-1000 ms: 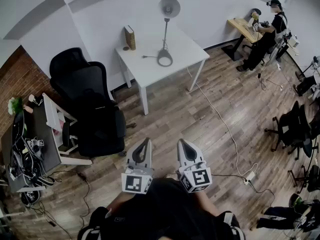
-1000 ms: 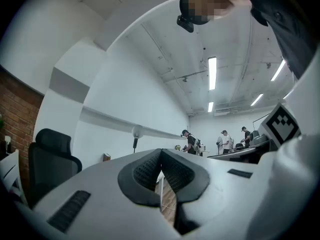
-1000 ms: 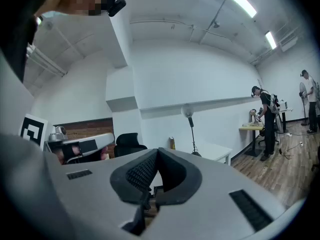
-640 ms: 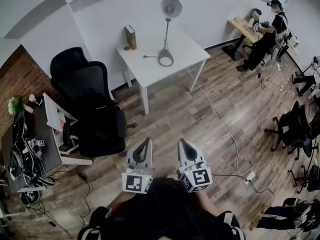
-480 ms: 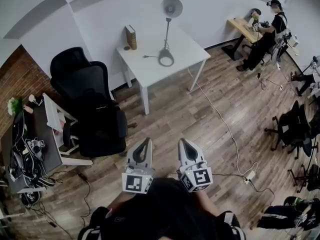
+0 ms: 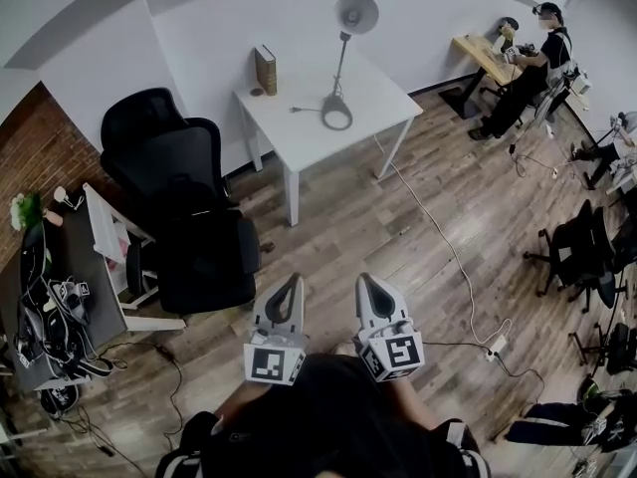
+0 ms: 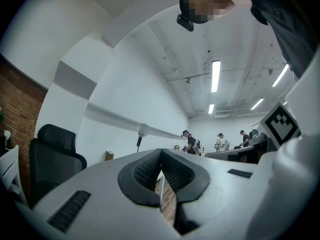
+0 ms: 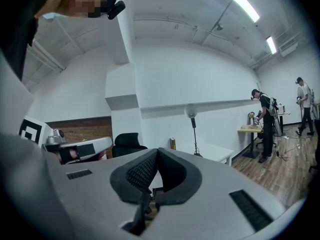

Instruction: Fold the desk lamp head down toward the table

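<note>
A grey desk lamp [image 6: 343, 58] stands upright on a white table [image 6: 370, 118] far ahead by the wall. Its round head [image 6: 356, 12] is raised high on a thin stem above a ring base [image 6: 336, 119]. The lamp also shows small and distant in the left gripper view [image 7: 141, 132] and the right gripper view [image 8: 191, 115]. My left gripper [image 6: 286, 293] and right gripper [image 6: 369, 293] hover side by side close to my body, well short of the table. Both are shut with nothing between the pads.
A brown book [image 6: 265, 69] stands at the table's back left corner. Black office chairs [image 6: 189, 207] sit left of the path. A white cable [image 6: 443, 247] runs across the wood floor to a power strip [image 6: 495, 346]. A person [image 6: 523, 63] works at a far desk. A cluttered shelf [image 6: 60, 297] stands at left.
Both grippers and my view have advanced slightly toward the table. The lamp and table sit a little further right in the head view. The jaws stay shut.
</note>
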The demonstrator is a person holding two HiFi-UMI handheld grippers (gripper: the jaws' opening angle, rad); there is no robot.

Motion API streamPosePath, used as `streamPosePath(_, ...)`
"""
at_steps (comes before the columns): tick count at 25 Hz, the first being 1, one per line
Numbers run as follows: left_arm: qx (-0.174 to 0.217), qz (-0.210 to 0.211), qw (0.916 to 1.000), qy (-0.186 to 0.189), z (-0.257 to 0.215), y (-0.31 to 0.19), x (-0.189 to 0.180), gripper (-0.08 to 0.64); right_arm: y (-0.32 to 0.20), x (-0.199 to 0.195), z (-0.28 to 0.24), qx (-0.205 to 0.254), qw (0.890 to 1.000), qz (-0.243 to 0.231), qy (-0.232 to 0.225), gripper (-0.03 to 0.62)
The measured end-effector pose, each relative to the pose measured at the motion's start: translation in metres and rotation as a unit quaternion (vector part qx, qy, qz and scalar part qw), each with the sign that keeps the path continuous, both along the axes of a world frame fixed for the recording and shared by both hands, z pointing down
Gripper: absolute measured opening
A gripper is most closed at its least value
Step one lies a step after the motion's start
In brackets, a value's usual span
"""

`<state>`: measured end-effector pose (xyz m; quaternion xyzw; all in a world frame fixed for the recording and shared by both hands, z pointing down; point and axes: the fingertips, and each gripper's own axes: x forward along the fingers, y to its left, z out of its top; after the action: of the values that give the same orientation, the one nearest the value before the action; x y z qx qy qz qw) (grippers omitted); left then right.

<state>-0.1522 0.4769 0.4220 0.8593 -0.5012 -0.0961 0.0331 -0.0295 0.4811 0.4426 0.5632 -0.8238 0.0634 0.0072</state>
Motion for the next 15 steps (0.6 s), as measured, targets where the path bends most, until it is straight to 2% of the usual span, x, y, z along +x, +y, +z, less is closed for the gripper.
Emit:
streamPosePath(9, -0.008, 0.018, 0.9998, -0.006, 0.016, -0.01, -0.039, 0.025, -0.013, -0.029, 0.005, 0.009, 1.0, 0.028, 0.005, 0.011)
streamPosePath(15, -0.014, 0.022, 0.9996, -0.004, 0.02, -0.023, -0.04, 0.026, -0.028, -0.031, 0.004, 0.012, 0.999, 0.037, -0.003, 0.011)
